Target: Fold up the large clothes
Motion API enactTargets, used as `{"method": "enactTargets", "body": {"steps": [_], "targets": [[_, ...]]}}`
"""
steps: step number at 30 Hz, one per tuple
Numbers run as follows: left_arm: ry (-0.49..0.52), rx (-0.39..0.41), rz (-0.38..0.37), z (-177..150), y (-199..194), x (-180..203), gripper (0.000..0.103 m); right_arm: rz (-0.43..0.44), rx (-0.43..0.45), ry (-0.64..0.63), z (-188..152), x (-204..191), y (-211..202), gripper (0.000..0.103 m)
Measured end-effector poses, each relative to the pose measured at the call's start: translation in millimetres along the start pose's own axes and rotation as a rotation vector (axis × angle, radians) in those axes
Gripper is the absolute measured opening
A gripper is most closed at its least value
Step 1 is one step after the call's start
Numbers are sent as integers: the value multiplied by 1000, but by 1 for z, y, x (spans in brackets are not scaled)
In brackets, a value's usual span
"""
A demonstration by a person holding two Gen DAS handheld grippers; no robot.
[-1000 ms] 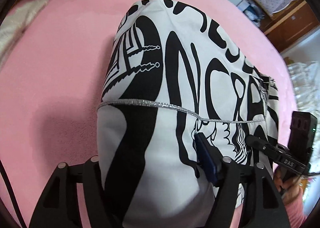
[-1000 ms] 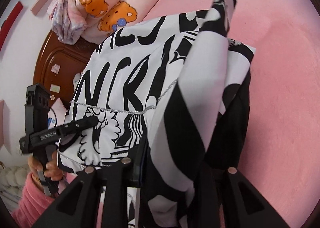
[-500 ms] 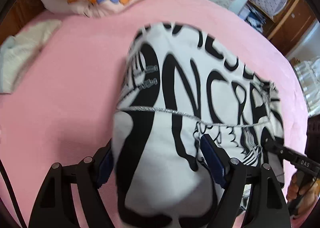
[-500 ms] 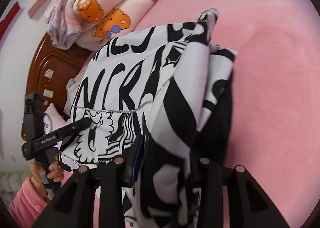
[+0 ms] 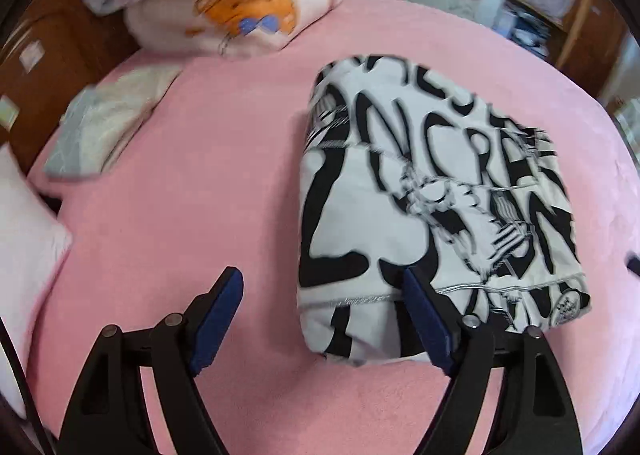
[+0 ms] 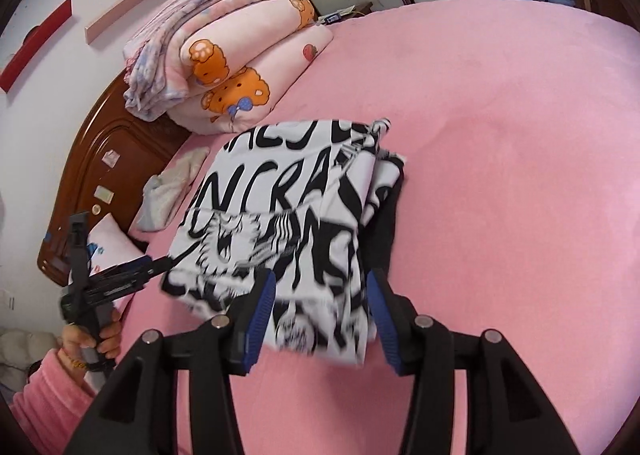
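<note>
Lying folded on the pink bed [image 5: 200,175]: one garment [image 5: 420,191], white with black lettering, squared into a thick rectangular packet; a dark inner layer showing along the side edge in the right-wrist view [image 6: 388,223]. Soft, limp, light by the look of it; no stiffness, likely to sag and unfold if lifted by one layer only. Not slippery on the plush cover, not fragile. Best taken at the near hem, both corners, pinching all layers together, or by sliding under the packet from two sides. Silver-trimmed seam near the front edge a probable firm spot for a pinch.

Left gripper [image 5: 320,315]: released, spread wide, nothing between the pads, near corner of the garment just beside the right finger. Right gripper [image 6: 320,315]: jaws opening, near edge of the garment between them, pads not pressing it.

Beyond: stacked quilts [image 6: 224,55] at the head of the bed, a small pale towel [image 5: 108,123], a pillow [image 5: 24,247], wooden headboard [image 6: 104,159].
</note>
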State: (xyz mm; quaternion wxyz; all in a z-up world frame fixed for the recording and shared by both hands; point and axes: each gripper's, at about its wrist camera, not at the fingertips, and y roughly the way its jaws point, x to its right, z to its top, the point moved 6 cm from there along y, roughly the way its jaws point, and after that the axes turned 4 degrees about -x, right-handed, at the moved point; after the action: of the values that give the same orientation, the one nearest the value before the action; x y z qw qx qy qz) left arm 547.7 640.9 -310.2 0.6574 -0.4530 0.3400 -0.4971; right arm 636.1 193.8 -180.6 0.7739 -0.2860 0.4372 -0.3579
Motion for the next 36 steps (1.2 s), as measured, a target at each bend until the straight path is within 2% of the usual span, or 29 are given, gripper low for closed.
{"method": "enactTargets", "body": {"steps": [2,4,7,10,12,15,16,19,22,24,25,28,32,36], "targets": [[-73,-18,-2,-5,5,-8,82,4,-12,12,-11,2,-10,48],[-115,-18,27,-10,3,-10,82,9,-19,33,-23,4,-22,48],[-101,20,119,-21,-15,8,82,6,-20,40,-44,6,-46,48],[-83,69,143,-35,-42,34,82,-38,-34,12,-65,7,-66,48],[-114,93,125,-47,-66,50,82,-56,-32,4,-82,7,-88,48],[-217,127,10,-78,-117,76,82,-55,2,8,-108,6,-128,49],[-244,148,-28,-90,-136,83,82,-62,15,4,-118,6,-143,52],[-267,169,-83,-127,-183,100,82,-91,31,5,-147,8,-179,64],[-273,179,-79,-173,-229,113,82,-78,39,9,-182,13,-216,69],[-282,193,-73,-207,-257,122,82,-87,13,43,-212,23,-237,73],[-286,186,-79,-233,-272,129,82,-99,2,58,-222,28,-245,73],[-272,130,-77,-296,-298,147,82,-111,-8,111,-265,46,-277,75],[-250,114,-67,-371,-329,176,82,-186,-19,125,-324,70,-321,85],[-229,51,-96,-426,-346,208,82,-186,-54,197,-377,91,-356,87]]}}
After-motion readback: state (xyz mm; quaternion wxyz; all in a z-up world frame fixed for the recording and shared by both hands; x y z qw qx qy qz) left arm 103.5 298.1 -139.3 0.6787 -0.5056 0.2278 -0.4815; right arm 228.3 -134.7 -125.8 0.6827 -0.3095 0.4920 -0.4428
